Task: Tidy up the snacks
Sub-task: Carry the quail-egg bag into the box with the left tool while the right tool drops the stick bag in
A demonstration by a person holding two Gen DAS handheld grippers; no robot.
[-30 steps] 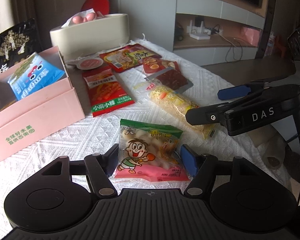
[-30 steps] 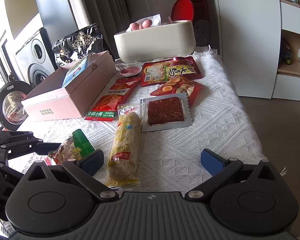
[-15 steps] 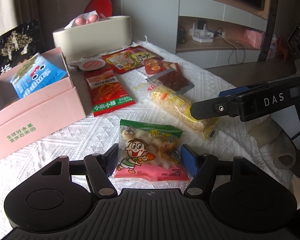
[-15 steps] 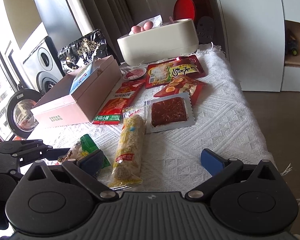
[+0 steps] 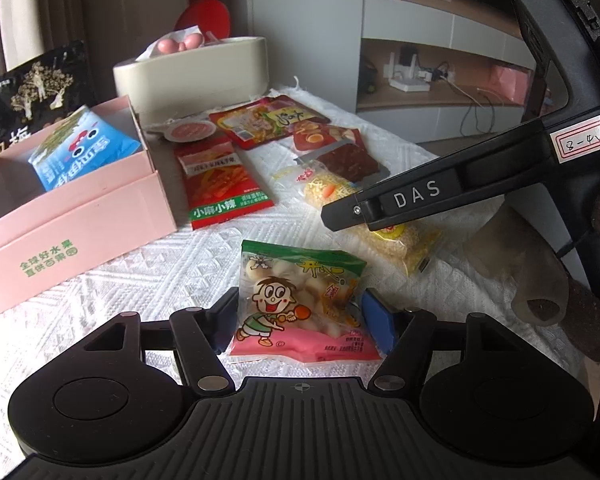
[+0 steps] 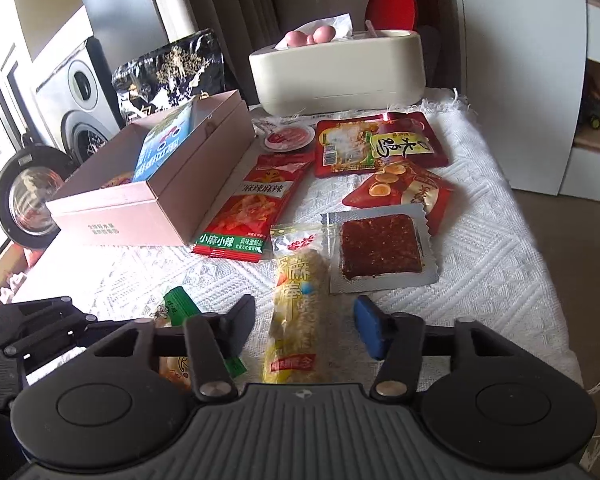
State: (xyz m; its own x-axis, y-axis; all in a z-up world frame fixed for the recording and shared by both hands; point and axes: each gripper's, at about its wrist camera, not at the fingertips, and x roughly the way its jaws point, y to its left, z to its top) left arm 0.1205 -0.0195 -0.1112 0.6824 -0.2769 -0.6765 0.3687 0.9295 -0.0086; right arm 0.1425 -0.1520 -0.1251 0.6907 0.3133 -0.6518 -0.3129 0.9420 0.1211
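We judge both packets light, crinkly: left hand-held gripper [image 5: 300, 314] clasps cartoon packet [image 5: 300, 304] mid-sides; right hand-held gripper [image 6: 305, 322] wide, straddling yellow roll [image 6: 296, 316].

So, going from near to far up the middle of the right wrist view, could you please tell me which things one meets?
Yellow noodle-snack roll → dark jerky sheet in its silver packet → egg packet → red chicken-feet packet → cream tissue box.
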